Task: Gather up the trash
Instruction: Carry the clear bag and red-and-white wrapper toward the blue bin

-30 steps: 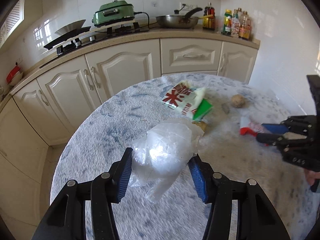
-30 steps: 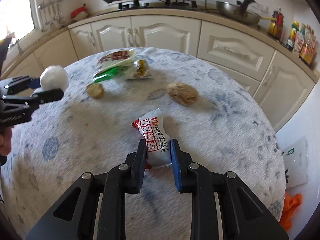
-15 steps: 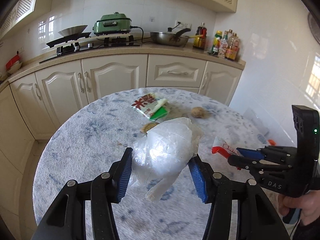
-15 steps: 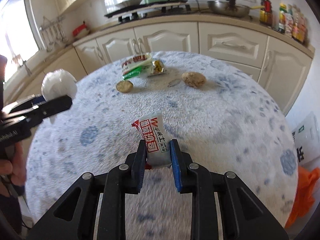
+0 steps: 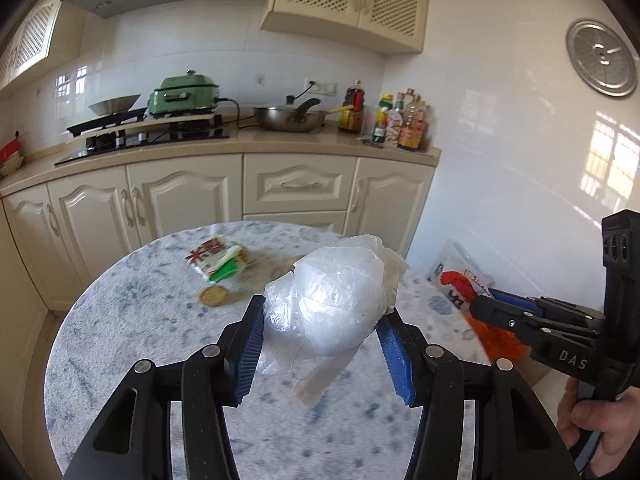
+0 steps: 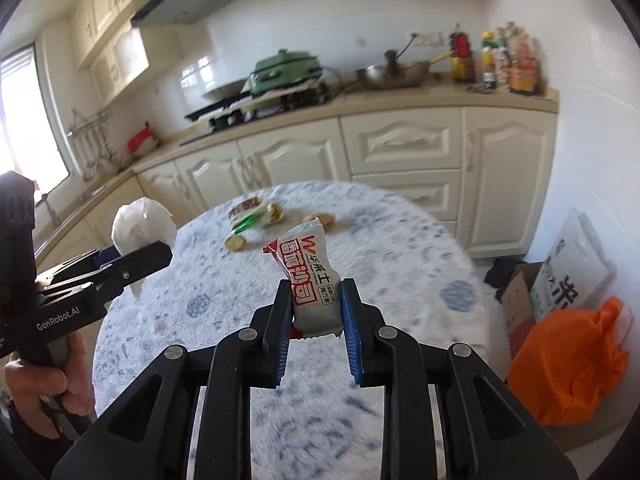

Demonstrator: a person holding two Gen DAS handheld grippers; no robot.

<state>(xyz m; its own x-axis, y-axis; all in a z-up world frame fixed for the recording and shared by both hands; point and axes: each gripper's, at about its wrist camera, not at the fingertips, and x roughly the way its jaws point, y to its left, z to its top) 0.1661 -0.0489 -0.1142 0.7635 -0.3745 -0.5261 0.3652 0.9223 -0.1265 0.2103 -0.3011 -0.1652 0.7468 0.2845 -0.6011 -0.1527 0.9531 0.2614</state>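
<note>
We are holding a crumpled plastic bag in the left gripper and a snack wrapper in the right gripper over the blue-mottled round table, cream kitchen cabinets standing behind.

Translucent white plastic bag, white wrapper with red lettering, table mottled blue on white, orange bag, cream cabinets, green cooker, black grippers with blue pads
</note>
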